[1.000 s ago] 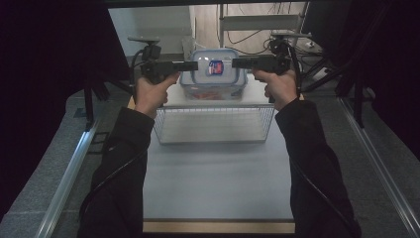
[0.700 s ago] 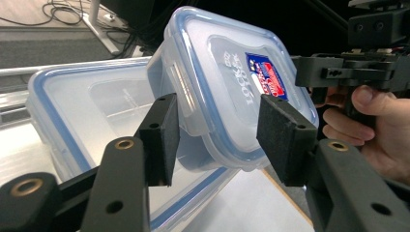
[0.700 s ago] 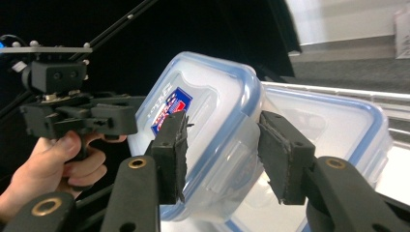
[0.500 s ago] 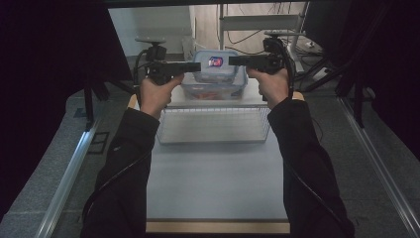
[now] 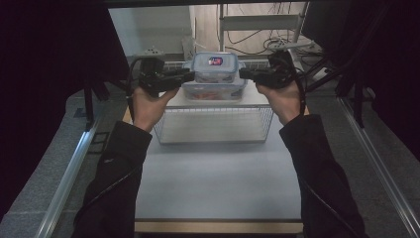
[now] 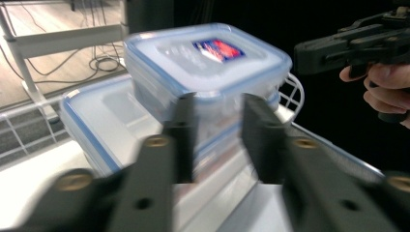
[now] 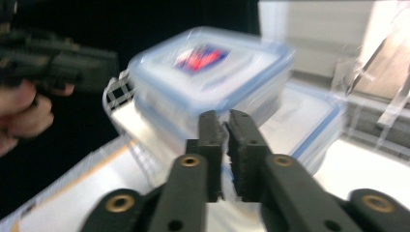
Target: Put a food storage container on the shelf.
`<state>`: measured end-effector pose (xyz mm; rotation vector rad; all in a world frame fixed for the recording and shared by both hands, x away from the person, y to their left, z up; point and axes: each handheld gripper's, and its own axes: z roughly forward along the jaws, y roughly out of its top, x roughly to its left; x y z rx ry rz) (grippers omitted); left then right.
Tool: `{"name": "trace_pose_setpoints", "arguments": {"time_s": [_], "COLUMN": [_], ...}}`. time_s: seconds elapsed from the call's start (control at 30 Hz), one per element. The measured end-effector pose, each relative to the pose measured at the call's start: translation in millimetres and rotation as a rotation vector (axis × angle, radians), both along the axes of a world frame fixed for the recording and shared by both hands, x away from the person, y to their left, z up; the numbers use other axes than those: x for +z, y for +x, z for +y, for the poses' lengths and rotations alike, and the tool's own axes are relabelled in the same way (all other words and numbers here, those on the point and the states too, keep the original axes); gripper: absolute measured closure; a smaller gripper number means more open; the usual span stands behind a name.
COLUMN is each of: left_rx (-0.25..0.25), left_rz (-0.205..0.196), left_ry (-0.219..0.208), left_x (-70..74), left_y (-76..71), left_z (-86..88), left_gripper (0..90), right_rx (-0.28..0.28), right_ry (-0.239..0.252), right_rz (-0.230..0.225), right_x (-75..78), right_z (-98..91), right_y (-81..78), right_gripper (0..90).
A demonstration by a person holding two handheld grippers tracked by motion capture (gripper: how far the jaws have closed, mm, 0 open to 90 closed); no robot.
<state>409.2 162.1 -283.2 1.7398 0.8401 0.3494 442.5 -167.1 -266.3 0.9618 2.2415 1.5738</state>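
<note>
Both our hands slid toward the wire basket [image 5: 213,124]; left gripper [image 5: 185,75] and right gripper [image 5: 243,74], jaws just narrowed, right nearly shut, left holding a gap, flank the small container [image 5: 214,67] above it to lift it off the large container [image 5: 213,91].

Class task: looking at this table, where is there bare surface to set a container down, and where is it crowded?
Free: the pale tabletop between the two dark sleeves, bordered by the white wire basket beyond and the table's near edge. Crowded: the far end, where the small clear blue-rimmed lidded box sits on a larger clear lidded box, flanked by the left gripper and right gripper.
</note>
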Motion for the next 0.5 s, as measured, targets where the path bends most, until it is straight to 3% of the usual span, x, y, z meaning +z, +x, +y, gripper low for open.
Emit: {"name": "trace_pose_setpoints", "arguments": {"time_s": [0.07,0.23,0.5], "left_rx": [-0.014,-0.019,0.008], "left_rz": [0.015,0.021,0.038], "left_ry": [0.004,0.019,0.008], "left_x": [-4.4,-9.9,-13.4], "left_y": [1.5,5.8,13.0], "left_z": [-3.2,-11.0,-13.5], "left_gripper": [80.6,82.6,78.4], "right_rx": [0.023,0.044,0.012], "right_ry": [-0.036,-0.078,-0.062], "right_rz": [0.006,0.005,0.016], "right_x": [-8.2,-19.0,-20.0], "right_z": [6.5,21.9,25.1], "right_y": [-1.4,0.3,9.4], "right_gripper": [88.5,88.8,87.6]}}
